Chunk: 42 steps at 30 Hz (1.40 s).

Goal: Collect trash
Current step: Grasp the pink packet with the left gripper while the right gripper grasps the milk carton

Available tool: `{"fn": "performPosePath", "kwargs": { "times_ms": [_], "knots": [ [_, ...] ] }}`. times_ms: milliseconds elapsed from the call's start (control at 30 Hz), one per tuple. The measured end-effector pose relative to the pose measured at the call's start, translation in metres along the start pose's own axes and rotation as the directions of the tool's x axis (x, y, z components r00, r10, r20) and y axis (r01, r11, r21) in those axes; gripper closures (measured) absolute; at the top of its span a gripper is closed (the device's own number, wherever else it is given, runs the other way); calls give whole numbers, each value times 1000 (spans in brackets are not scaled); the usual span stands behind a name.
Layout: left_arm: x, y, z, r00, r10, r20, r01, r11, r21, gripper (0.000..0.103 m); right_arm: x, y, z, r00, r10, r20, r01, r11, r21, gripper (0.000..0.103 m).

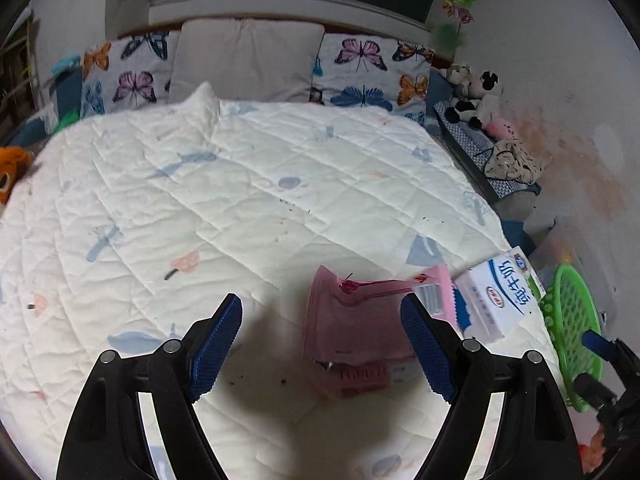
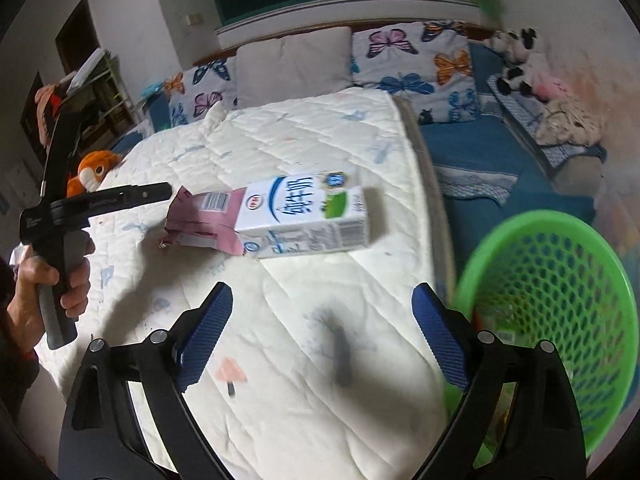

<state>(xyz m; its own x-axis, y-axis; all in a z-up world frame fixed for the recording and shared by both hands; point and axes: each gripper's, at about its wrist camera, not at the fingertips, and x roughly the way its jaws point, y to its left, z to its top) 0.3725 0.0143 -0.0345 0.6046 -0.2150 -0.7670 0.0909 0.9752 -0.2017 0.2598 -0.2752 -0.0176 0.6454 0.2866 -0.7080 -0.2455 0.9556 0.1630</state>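
A pink snack bag [image 1: 352,328] lies on the white quilt [image 1: 200,208], touching a white and blue milk carton [image 1: 496,300] near the bed's right edge. My left gripper [image 1: 320,344] is open and empty, just above the quilt, with the pink bag between its fingers nearer the right one. In the right wrist view the pink bag [image 2: 204,220] and the carton [image 2: 308,216] lie ahead. My right gripper [image 2: 320,336] is open and empty over the quilt. A green mesh basket [image 2: 560,320] stands beside the bed at the right; it also shows in the left wrist view [image 1: 572,320].
Butterfly pillows [image 1: 368,72] and a beige cushion [image 1: 248,60] line the headboard. Plush toys [image 1: 476,96] sit on a side ledge, an orange plush [image 2: 96,172] at the bed's left. A hand holds the left gripper's handle [image 2: 56,280].
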Motion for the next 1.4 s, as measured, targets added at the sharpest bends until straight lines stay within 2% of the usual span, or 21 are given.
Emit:
{"fn": "performPosePath", "kwargs": {
  "times_ms": [100,233,367,667,800,933,1033,1267,1400],
  "knots": [
    [12,5,1,999,-36,-21,36,999,-26,24,13,4,5,1000,5,-14,-5,1000,-7,11],
    [23,2,0,999,-31,-44,31,999,-9,24,27,3,13,999,30,-20,-30,1000,9,11],
    [30,-1,0,997,-56,-51,56,998,-6,25,36,4,21,999,39,-19,-39,999,17,9],
    [38,-3,2,993,-106,-60,106,994,-3,36,59,20,36,998,48,-29,-50,998,-50,5],
    [39,-4,2,991,-122,-58,122,993,1,41,66,22,35,999,33,-35,-36,997,-75,5],
    [39,-4,2,989,-137,-54,137,991,-2,46,70,21,31,999,-16,-32,13,996,-92,4],
    [39,-4,2,988,-144,-52,143,990,-7,46,74,17,30,999,-21,-42,17,996,-90,4],
    [38,-1,2,987,-156,-42,156,988,-3,51,67,5,30,998,26,-52,-27,999,-17,4],
    [38,0,1,985,-168,-38,167,986,-9,58,65,-4,39,995,48,-91,-39,995,93,5]
  ]
}}
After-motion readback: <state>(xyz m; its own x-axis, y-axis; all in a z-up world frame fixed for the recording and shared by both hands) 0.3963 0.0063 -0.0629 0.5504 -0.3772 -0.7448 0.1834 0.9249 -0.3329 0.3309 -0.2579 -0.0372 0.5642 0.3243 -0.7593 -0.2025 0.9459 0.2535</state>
